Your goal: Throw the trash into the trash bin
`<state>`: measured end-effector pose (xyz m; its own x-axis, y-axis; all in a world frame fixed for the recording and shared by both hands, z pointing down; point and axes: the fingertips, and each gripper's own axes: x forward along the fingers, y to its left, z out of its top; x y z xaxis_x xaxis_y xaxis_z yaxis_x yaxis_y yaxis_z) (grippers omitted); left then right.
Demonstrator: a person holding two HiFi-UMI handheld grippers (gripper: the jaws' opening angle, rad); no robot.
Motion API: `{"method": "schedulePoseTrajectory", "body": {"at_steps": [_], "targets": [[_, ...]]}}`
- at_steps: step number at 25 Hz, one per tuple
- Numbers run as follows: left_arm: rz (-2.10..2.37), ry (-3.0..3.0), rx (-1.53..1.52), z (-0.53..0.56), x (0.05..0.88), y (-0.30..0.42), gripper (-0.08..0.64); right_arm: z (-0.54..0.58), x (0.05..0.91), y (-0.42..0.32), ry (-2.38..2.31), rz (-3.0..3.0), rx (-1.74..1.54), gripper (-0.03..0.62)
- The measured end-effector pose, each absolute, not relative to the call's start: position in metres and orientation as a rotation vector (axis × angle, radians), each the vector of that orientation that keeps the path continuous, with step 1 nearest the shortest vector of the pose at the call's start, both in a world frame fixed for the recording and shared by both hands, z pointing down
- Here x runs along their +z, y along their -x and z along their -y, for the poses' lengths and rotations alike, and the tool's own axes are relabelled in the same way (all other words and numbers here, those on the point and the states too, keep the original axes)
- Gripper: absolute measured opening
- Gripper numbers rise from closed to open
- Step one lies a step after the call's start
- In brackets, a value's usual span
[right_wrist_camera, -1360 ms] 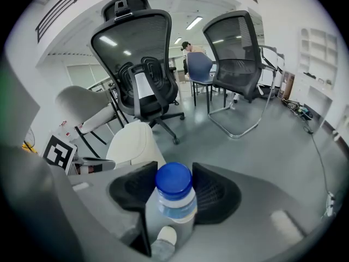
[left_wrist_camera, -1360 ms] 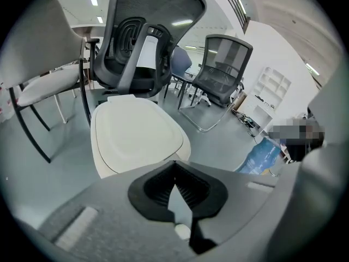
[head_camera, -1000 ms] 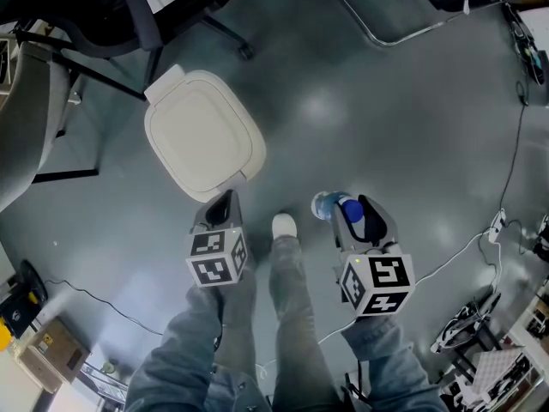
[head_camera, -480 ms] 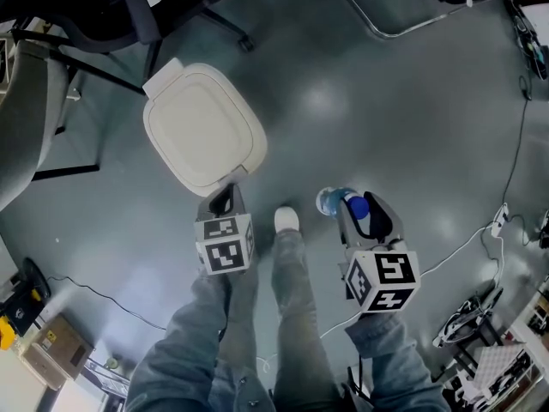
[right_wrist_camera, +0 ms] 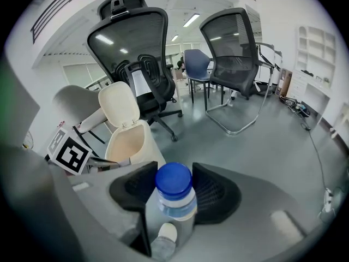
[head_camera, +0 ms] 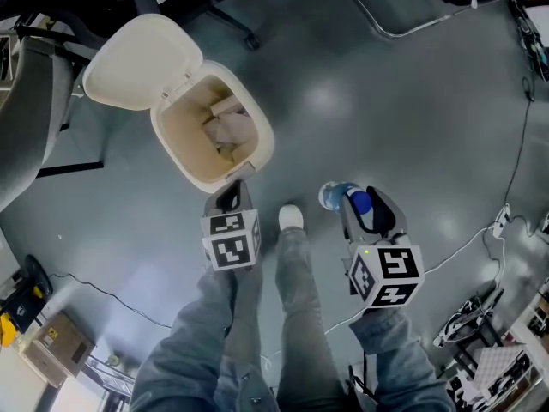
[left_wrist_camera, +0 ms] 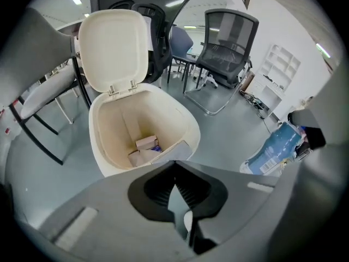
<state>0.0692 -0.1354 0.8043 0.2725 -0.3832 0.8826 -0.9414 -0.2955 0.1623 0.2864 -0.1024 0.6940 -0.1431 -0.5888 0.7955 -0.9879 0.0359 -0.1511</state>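
Observation:
The cream trash bin (head_camera: 259, 154) stands on the grey floor with its lid (head_camera: 141, 63) swung up and back. Crumpled paper and a small box (head_camera: 230, 131) lie inside. My left gripper (head_camera: 227, 197) has its tips at the bin's near rim, its jaws together and nothing between them. In the left gripper view the bin (left_wrist_camera: 188, 125) opens just beyond that gripper (left_wrist_camera: 177, 201). To the right, my right gripper (head_camera: 364, 213) is shut on a clear plastic bottle (head_camera: 334, 197) with a blue cap. The right gripper view shows the bottle (right_wrist_camera: 174, 198) upright between the pads.
Office chairs (right_wrist_camera: 131, 53) and a cantilever chair frame (head_camera: 386, 28) stand beyond the bin. Cables (head_camera: 515, 136) run along the floor at the right. The person's legs and a white shoe (head_camera: 290, 219) are between the grippers. A cardboard box (head_camera: 47, 350) sits lower left.
The bin's lid, flat and shut before, has swung open toward the upper left. My left gripper edged slightly nearer the bin's front. The right gripper and bottle kept still.

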Motion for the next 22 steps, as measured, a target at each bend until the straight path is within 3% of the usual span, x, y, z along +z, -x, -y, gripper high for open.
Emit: {"method": "schedulePoseTrajectory", "body": {"at_steps": [12,22], "targets": [[1.247,-1.853,0.821,0.151,0.762,-0.041,0.011,0.117,0.675,-0.262,-1.598,1.800,0.916,0.202],[1.420,-1.837,0.686,0.178,0.681,0.042,0.011,0.156,0.612,-0.198,-1.587,1.890,0.812,0.202]]}}
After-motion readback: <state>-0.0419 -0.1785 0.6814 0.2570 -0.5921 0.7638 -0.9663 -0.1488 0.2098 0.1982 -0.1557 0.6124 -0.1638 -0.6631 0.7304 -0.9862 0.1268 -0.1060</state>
